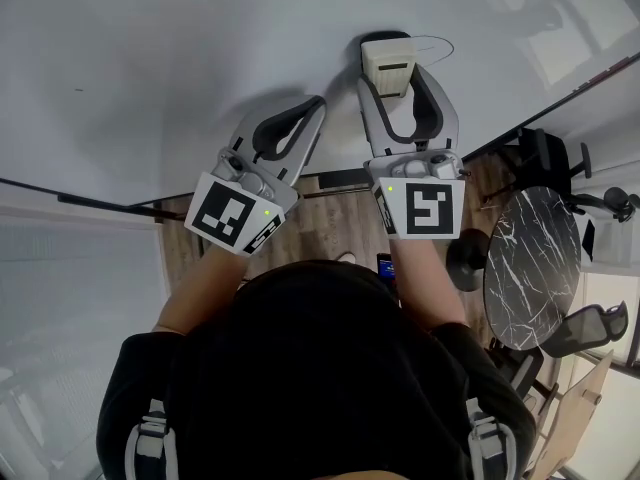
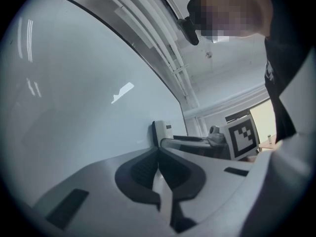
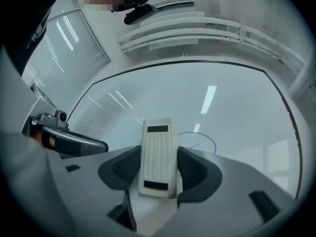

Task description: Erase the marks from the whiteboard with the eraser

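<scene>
The whiteboard (image 1: 200, 58) fills the upper part of the head view. My right gripper (image 1: 392, 80) is shut on a cream eraser (image 1: 386, 66), whose far end rests at the board. A thin blue curved mark (image 1: 432, 40) runs just right of the eraser's top. In the right gripper view the ribbed eraser (image 3: 158, 157) stands between the pads (image 3: 195, 168), with the blue mark (image 3: 201, 138) beyond it on the board (image 3: 222, 102). My left gripper (image 1: 314, 108) is shut and empty, left of the eraser and near the board. In the left gripper view its jaws (image 2: 158, 152) meet; the eraser (image 2: 161, 131) shows beyond.
The board's black frame edge (image 1: 90, 201) runs along the bottom, with wooden floor below. A round marble table (image 1: 535, 268) and dark chairs (image 1: 548, 158) stand to the right. Window blinds (image 3: 69, 58) hang left of the board.
</scene>
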Demonstrator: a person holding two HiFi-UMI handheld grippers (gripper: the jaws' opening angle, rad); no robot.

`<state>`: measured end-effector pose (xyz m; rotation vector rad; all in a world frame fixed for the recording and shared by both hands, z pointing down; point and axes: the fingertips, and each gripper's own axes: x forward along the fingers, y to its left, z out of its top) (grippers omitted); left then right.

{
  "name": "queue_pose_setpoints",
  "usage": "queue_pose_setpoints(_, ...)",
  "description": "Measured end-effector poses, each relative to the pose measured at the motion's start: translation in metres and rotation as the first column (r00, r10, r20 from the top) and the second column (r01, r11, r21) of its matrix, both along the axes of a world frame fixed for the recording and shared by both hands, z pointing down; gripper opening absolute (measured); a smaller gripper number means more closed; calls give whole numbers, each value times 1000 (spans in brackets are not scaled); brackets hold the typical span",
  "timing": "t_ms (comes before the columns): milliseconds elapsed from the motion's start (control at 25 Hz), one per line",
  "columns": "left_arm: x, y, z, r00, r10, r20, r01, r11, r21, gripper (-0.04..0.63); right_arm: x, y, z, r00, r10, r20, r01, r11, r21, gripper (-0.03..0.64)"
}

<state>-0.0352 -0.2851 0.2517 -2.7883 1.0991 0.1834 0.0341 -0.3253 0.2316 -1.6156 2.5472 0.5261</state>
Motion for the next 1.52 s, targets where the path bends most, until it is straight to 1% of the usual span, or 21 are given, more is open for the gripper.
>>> queue_pose_setpoints(160, 2, -1, 0, 1000, 3, -1, -3, 1000, -2, 6, 3, -1, 0, 1000, -4, 13, 4, 1000, -6, 232)
queue_pose_setpoints(360, 9, -2, -2, 1000, 9, 3, -9, 1000, -5, 6, 27, -5, -6, 999, 23, 40, -23, 1000, -6, 232)
queue_pose_setpoints(720, 23, -5, 1, 1000, 28, 5, -28, 1000, -5, 6, 81, -16, -6, 992, 107, 65, -106, 994, -11, 232)
queue_pose_setpoints(880, 32, -8, -2, 999, 34, 6, -34, 999, -7, 6, 108, -21, -7, 987, 143, 78, -141, 990, -27, 232)
queue_pose_setpoints(1040, 27, -16, 9, 999, 38, 4, -38, 999, -15, 6, 120, -31, 5, 979, 184, 88, -180, 982, -52, 232)
queue_pose_setpoints(1200, 42, -6, 0, 999, 44, 12, -44, 999, -9, 6, 149, -26, -1, 970, 220, 103, -216, 975, -53, 232)
queue_pose_setpoints(1400, 44, -3, 3, 999, 43, 15, -43, 999, -12, 6, 167, -28, 7, 959, 258, 121, -250, 965, -79, 232)
queue_pose_setpoints(1520, 43, -1, 2, 999, 41, 20, -41, 999, -2, 6, 173, -28, 10, 956, 259, 135, -248, 964, -96, 232)
